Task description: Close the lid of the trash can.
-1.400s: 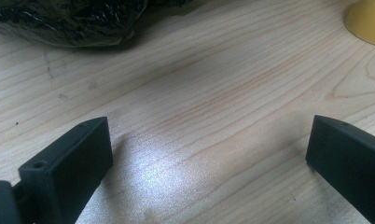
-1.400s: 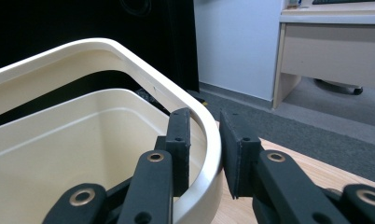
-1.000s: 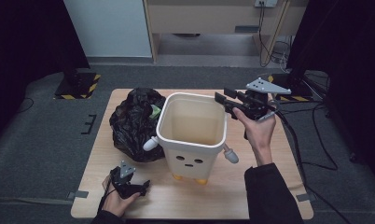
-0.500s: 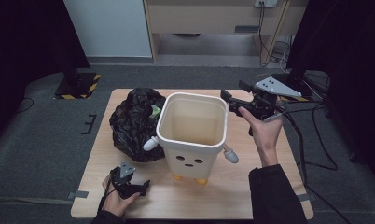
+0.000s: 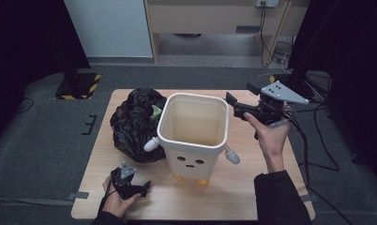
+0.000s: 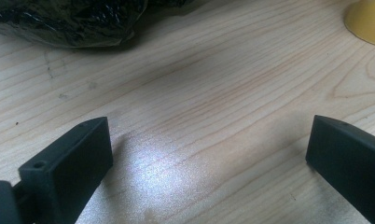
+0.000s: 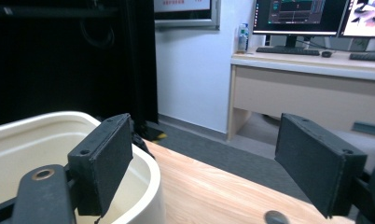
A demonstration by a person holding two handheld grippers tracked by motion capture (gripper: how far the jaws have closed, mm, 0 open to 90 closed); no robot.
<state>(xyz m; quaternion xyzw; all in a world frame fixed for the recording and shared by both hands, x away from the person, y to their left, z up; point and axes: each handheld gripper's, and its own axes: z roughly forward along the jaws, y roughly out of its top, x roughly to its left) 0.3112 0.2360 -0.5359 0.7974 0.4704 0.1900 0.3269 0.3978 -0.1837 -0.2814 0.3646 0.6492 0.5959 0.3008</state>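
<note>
While the cream bin (image 5: 192, 136) stands mid-table beside the black bag (image 5: 136, 123), the right gripper (image 5: 235, 104) hovers just off its rim, jaws just opened, nothing between; left gripper (image 5: 140, 188) rests gaping on the table (image 5: 252, 187).

Nothing to read here

My screens (image 7: 297, 16) glow far too small to read, and my bin (image 5: 192, 136) wears a drawn face, dots and a mouth, no lettering.

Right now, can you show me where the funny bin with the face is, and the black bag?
bin (image 5: 192, 161), high view, on its front wall by the face.
black bag (image 5: 132, 124), high view, on the crinkled middle of the plastic.
</note>
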